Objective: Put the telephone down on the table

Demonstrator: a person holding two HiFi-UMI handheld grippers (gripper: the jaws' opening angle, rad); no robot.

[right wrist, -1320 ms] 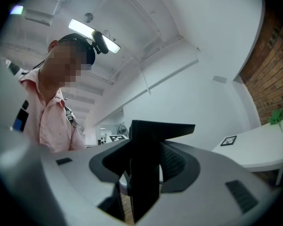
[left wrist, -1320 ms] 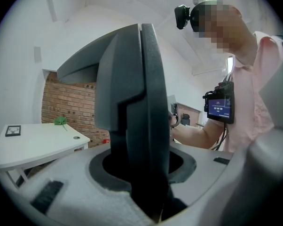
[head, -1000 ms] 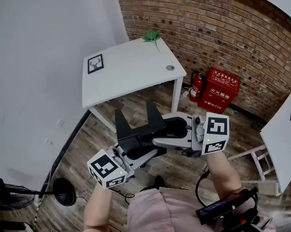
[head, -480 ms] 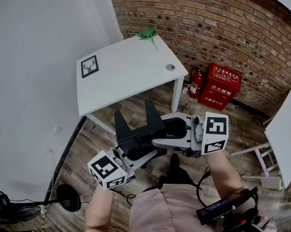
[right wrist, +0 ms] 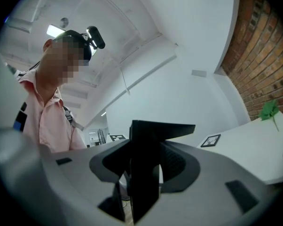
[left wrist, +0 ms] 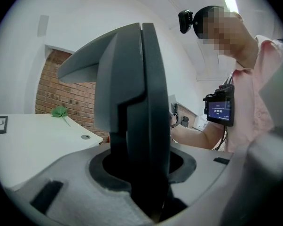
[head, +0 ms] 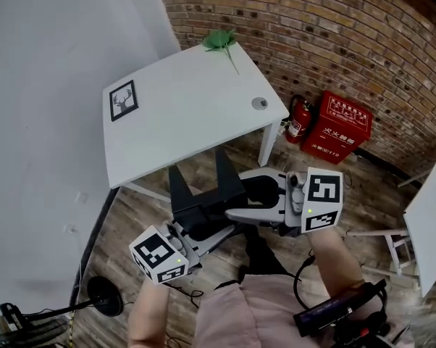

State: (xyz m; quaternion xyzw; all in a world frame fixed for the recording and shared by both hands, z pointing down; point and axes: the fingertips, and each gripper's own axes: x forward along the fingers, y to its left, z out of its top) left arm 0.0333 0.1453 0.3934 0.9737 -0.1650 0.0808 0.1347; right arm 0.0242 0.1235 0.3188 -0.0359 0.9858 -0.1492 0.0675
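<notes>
The table (head: pixel 189 107) has drawn closer; the phone (head: pixel 202 203) hangs in the air short of it.
Left tool (left wrist: pixel 146 173) and right tool (right wrist: pixel 141 173) each clamp, half closed, on an upright black panel (left wrist: pixel 132 102); probably rigid, light, slick plastic, so grip squarely there.

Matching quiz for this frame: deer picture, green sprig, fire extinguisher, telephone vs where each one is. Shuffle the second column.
1 deer picture
2 green sprig
3 fire extinguisher
4 telephone

A on the floor, by the brick wall
B table corner at the brick wall
C table edge by the white wall
D held in the air, off the table

Pairs: 1-C, 2-B, 3-A, 4-D
</notes>
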